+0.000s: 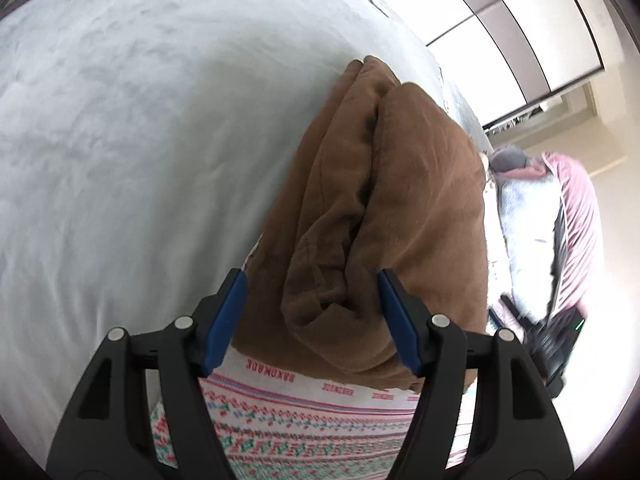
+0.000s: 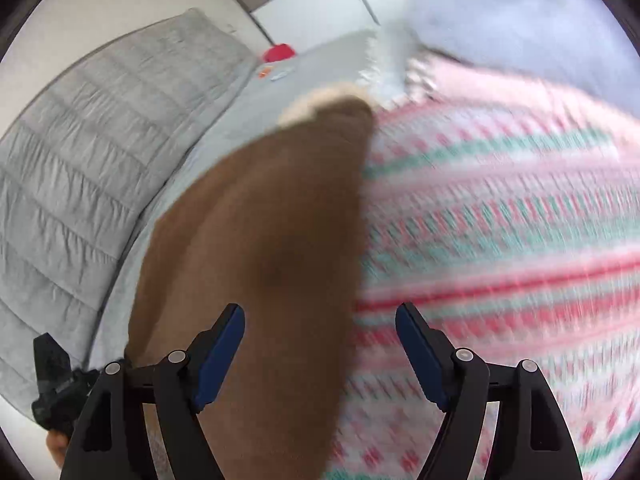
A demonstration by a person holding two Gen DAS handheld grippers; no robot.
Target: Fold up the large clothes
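A folded brown garment (image 1: 384, 208) lies on a pink, green and white patterned garment (image 1: 304, 420) on the grey bed (image 1: 120, 140). My left gripper (image 1: 310, 276) is open, its blue pads on either side of the brown bundle's near end, not closed on it. In the right wrist view the brown garment (image 2: 264, 264) lies beside the patterned garment (image 2: 500, 232), blurred by motion. My right gripper (image 2: 320, 312) is open above their shared edge and holds nothing.
A grey quilted headboard or pillow (image 2: 92, 152) lies left of the bed. A red object (image 2: 278, 53) sits at the far bed edge. The person in a pink striped top (image 1: 576, 220) stands right of the bed. Wardrobe doors (image 1: 500, 20) are behind.
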